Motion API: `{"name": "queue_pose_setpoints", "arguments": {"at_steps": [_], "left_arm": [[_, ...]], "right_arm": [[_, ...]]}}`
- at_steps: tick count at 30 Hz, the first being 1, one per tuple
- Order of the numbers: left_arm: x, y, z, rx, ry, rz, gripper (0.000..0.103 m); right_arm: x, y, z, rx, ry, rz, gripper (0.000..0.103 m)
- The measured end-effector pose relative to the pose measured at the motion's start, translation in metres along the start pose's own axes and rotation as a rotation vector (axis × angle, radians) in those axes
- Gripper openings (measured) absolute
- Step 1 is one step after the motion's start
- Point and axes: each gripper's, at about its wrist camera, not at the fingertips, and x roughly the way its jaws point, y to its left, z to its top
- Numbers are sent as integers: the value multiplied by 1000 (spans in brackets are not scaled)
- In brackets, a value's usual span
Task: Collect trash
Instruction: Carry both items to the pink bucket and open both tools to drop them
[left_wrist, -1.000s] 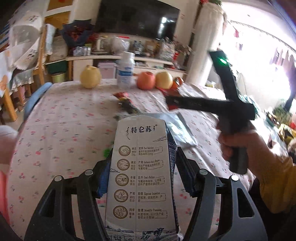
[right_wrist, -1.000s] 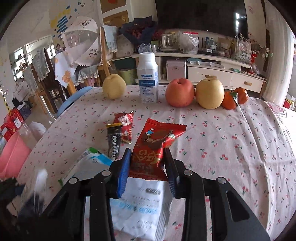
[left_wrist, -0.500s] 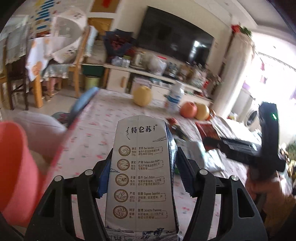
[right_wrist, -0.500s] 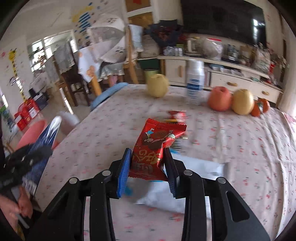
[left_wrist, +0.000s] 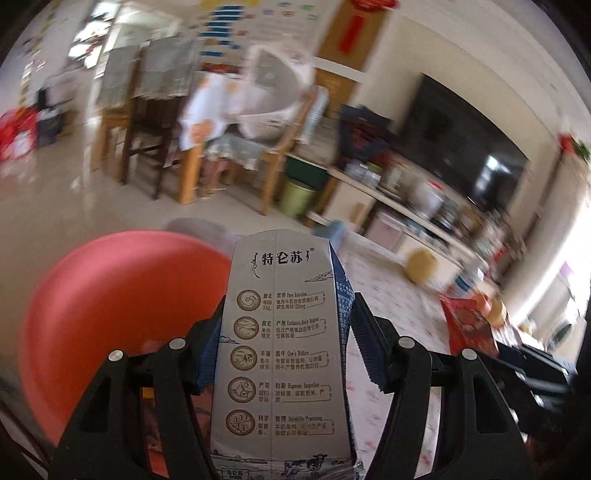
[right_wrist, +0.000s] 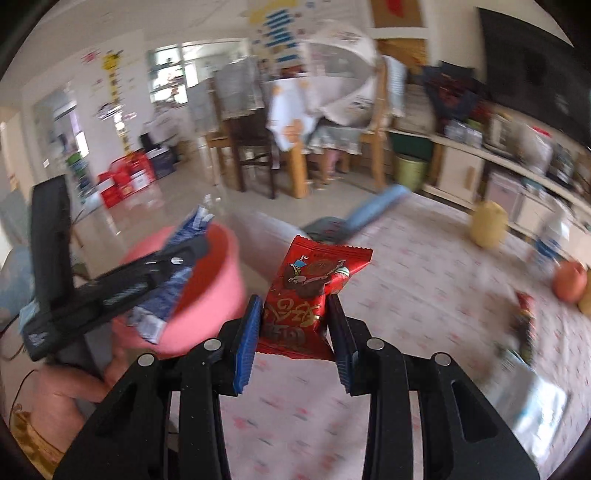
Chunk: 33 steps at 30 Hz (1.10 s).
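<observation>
Ribbed blue pads on the left gripper (left_wrist: 284, 332) clamp a tall, flat-faced milk carton (left_wrist: 280, 354) of printed grey card, which stands lengthwise between them and juts past the tips toward 12 o'clock. The round, smooth pink plastic bin (left_wrist: 103, 314) lies at 9 o'clock of it. The right gripper (right_wrist: 295, 328), narrowly parted, pinches a glossy red snack wrapper (right_wrist: 310, 288) with a crimped, serrated top edge; most of it sticks out beyond the tips, over the flower-print tablecloth (right_wrist: 406, 258).
</observation>
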Motion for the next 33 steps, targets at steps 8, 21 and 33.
{"name": "queue_pose_setpoints", "arguments": {"at_steps": [8, 21, 33], "left_arm": [[-1, 59, 11, -192, -15, 86, 64], [1, 74, 13, -251, -27, 126, 84], [-8, 57, 8, -224, -111, 97, 94]], "right_arm": [[57, 76, 29, -136, 34, 77, 38], [92, 73, 8, -78, 78, 33, 86], [34, 12, -28, 59, 64, -64, 89]]}}
